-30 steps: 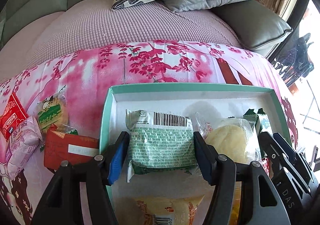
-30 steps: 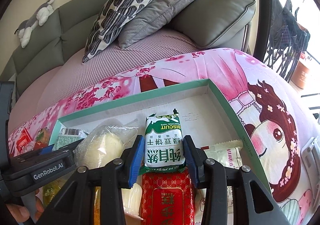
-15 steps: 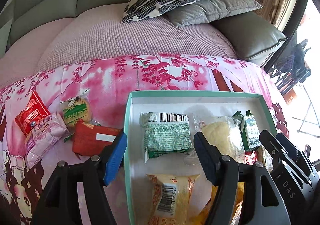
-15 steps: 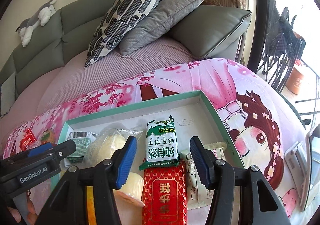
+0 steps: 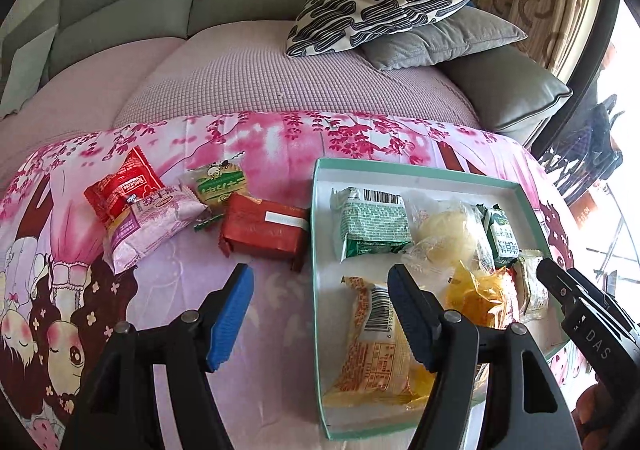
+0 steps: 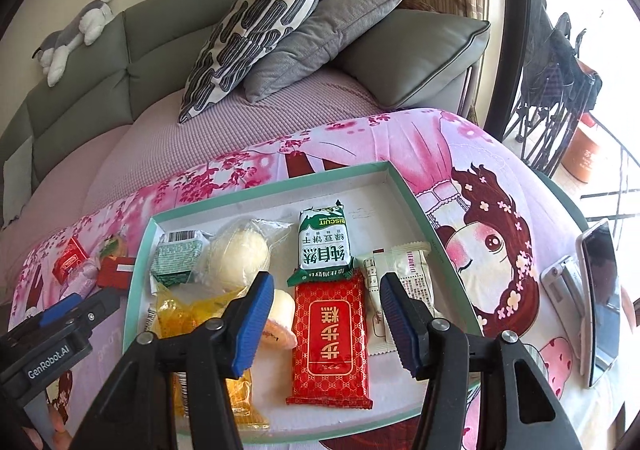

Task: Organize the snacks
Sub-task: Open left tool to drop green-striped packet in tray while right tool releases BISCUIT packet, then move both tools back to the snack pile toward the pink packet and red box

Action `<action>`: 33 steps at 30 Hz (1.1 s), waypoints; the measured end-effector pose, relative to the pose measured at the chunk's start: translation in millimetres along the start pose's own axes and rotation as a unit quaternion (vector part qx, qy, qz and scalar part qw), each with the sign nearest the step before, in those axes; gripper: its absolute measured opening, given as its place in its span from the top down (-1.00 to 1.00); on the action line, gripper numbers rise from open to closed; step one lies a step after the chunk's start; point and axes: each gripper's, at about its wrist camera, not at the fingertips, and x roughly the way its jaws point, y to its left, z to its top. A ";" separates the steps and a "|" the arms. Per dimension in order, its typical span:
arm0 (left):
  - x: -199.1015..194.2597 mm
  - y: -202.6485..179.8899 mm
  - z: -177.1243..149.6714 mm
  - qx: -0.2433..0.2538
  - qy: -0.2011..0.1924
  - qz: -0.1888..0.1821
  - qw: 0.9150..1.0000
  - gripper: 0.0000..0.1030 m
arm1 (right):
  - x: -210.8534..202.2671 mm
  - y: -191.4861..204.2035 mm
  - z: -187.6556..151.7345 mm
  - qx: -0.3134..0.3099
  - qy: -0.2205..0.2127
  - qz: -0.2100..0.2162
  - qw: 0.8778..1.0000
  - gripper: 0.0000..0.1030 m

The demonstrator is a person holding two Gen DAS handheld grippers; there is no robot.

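Both grippers empty above the tray, four packets to go.
Left gripper (image 5: 320, 304) and right gripper (image 6: 326, 312) hover, fingers wide, holding nothing; tray (image 5: 420, 166) keeps sorted snacks together, red box (image 5: 264, 228) nearest outside.

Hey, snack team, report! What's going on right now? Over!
Left gripper and right gripper open, empty. Box part filled. Four snacks outside, red packet nearest. Nothing blocking.

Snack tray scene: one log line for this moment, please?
left gripper: open, empty | right gripper: open, empty | tray: partly filled | red packet: outside
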 end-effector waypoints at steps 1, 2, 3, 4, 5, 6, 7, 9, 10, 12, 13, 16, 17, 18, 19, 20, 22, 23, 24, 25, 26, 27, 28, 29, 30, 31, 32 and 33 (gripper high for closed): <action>-1.1 2.1 -1.8 -0.003 0.000 0.001 1.000 -0.37 | -0.3 -0.3 0.4 0.002 -0.001 -0.001 1.000 -0.15; -1.4 3.9 -3.4 -0.005 -0.001 0.002 1.000 -0.37 | -0.9 -0.3 0.4 0.003 -0.001 0.001 1.000 -0.15; -1.7 5.6 -5.2 -0.007 -0.001 0.003 1.000 -0.37 | -1.0 0.0 0.7 0.003 -0.002 0.003 1.000 -0.15; -1.8 7.1 -7.0 -0.007 -0.001 0.002 1.000 -0.37 | -1.0 0.7 0.8 0.002 -0.002 0.004 1.000 -0.15; -1.8 8.3 -8.6 -0.008 -0.001 0.002 1.000 -0.37 | -0.6 1.2 0.8 0.002 -0.002 0.004 1.000 -0.15; -1.5 9.4 -9.7 -0.010 -0.001 0.002 1.000 -0.38 | 0.1 1.7 0.8 0.002 -0.001 0.005 1.000 -0.15; -1.0 10.3 -10.8 -0.012 -0.001 0.004 1.000 -0.38 | 1.1 2.5 1.0 0.002 0.000 0.005 1.000 -0.15; 0.8 11.0 -12.8 -0.012 -0.003 0.006 1.000 -0.50 | 3.9 3.8 0.6 -0.001 0.005 0.004 1.000 -0.23; 2.1 11.6 -13.9 -0.012 -0.005 0.008 1.000 -0.67 | 5.3 4.1 0.2 -0.001 0.007 0.003 1.000 -0.36; 4.2 13.8 -16.0 -0.013 -0.009 0.017 1.000 -0.73 | 8.1 3.8 -0.5 0.002 0.009 0.004 1.000 -0.48; 5.5 15.8 -16.5 -0.015 -0.010 0.021 1.000 -0.74 | 9.0 3.4 -0.9 0.004 0.011 0.005 1.000 -0.53; 8.3 23.1 -17.3 -0.024 -0.016 0.029 0.999 -0.78 | 10.5 3.3 -1.3 0.011 0.010 0.002 1.000 -0.74; 9.2 25.7 -17.8 -0.027 -0.018 0.032 0.999 -0.83 | 11.1 3.4 -1.6 0.012 0.009 0.000 1.000 -0.78; 9.8 28.3 -18.7 -0.030 -0.020 0.035 0.999 -0.96 | 12.1 3.8 -2.1 0.013 0.009 -0.003 1.000 -0.88; 10.0 31.0 -19.9 -0.033 -0.023 0.038 0.998 -0.98 | 13.7 4.2 -2.7 0.013 0.011 -0.004 1.000 -0.99; 10.2 33.5 -21.1 -0.035 -0.026 0.041 0.998 -0.98 | 15.3 4.8 -3.8 0.013 0.013 -0.004 1.000 -1.00; 11.4 39.0 -23.4 -0.041 -0.024 0.043 0.998 -0.98 | 17.8 6.3 -5.7 0.011 0.018 -0.004 1.000 -1.00; 11.7 41.3 -24.2 -0.044 -0.023 0.042 0.998 -0.98 | 18.3 7.2 -6.6 0.010 0.019 -0.004 1.000 -1.00; 11.4 43.2 -24.9 -0.047 -0.024 0.041 0.998 -0.98 | 18.2 8.1 -7.3 0.008 0.018 -0.004 1.000 -1.00; 10.5 44.4 -25.7 -0.049 -0.025 0.040 0.998 -0.98 | 17.7 8.9 -7.7 0.007 0.016 -0.005 1.000 -1.00; 9.2 45.2 -26.1 -0.049 -0.028 0.039 0.998 -0.98 | 16.8 9.9 -7.8 0.005 0.013 -0.005 1.000 -1.00; 7.9 45.5 -26.0 -0.050 -0.030 0.037 0.998 -0.98 | 15.9 10.8 -7.7 0.003 0.010 -0.006 1.000 -1.00; 6.3 45.9 -25.8 -0.050 -0.032 0.036 0.998 -0.98 | 15.0 11.6 -7.5 0.001 0.008 -0.008 1.000 -1.00; 4.2 46.4 -25.5 -0.051 -0.035 0.036 0.997 -0.98 | 14.2 12.3 -7.4 0.000 0.005 -0.008 1.000 -1.00; 2.2 47.2 -25.0 -0.053 -0.036 0.035 0.997 -0.98 | 13.2 12.7 -7.1 0.000 0.002 -0.007 1.000 -1.00; 0.7 48.5 -24.1 -0.057 -0.036 0.034 0.997 -0.98 | 11.8 13.3 -7.0 0.002 -0.001 -0.004 1.000 -1.00; -1.0 50.0 -23.6 -0.061 -0.037 0.034 0.997 -0.98 | 10.5 14.0 -6.8 0.003 -0.004 -0.001 1.000 -1.00; -3.3 51.6 -23.7 -0.063 -0.040 0.037 0.997 -0.98 | 9.2 15.0 -6.6 0.004 -0.008 0.002 1.000 -1.00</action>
